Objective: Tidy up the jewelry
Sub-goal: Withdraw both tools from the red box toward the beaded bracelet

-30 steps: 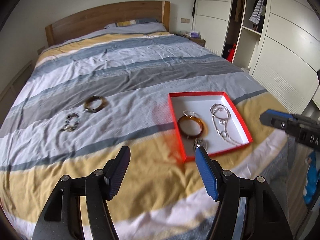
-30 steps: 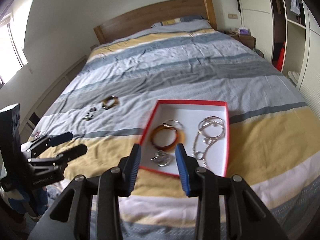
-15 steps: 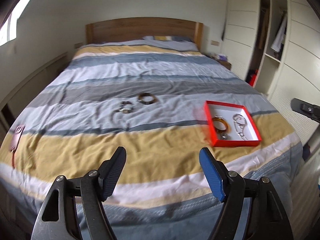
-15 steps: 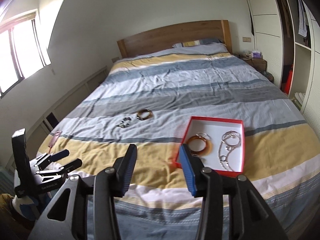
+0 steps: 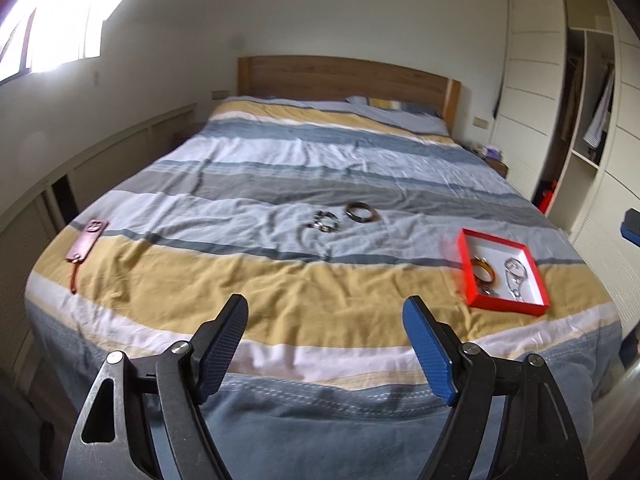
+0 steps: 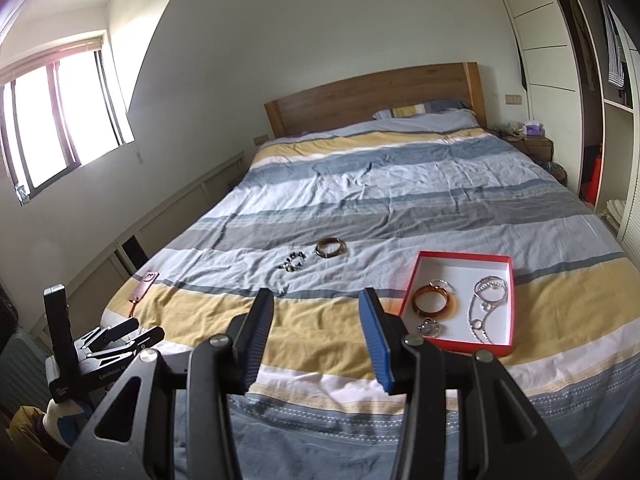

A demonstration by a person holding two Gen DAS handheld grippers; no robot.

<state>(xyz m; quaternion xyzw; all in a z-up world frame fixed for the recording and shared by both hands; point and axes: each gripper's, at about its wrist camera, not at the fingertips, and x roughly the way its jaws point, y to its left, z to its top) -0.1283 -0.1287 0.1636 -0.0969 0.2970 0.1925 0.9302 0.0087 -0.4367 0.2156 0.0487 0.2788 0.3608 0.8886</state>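
1. Both grippers have pulled back off the bed; your left gripper point(image 5: 324, 322) gapes wide, empty.
2. Beaded bracelet point(image 6: 293, 261) and dark bangle point(image 6: 330, 247) lie mid-bed: light, slippery, so pinch the rims.
3. Right gripper point(image 6: 316, 316) open, empty, near the red tray point(image 6: 460, 257).

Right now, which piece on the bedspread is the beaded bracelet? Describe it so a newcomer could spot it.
Start at the red tray near the foot of the bed, then look left to two loose pieces on the pale stripe. The beaded bracelet is the left, nearer one: dark and silver beads, unlike the smooth brown bangle beside it.
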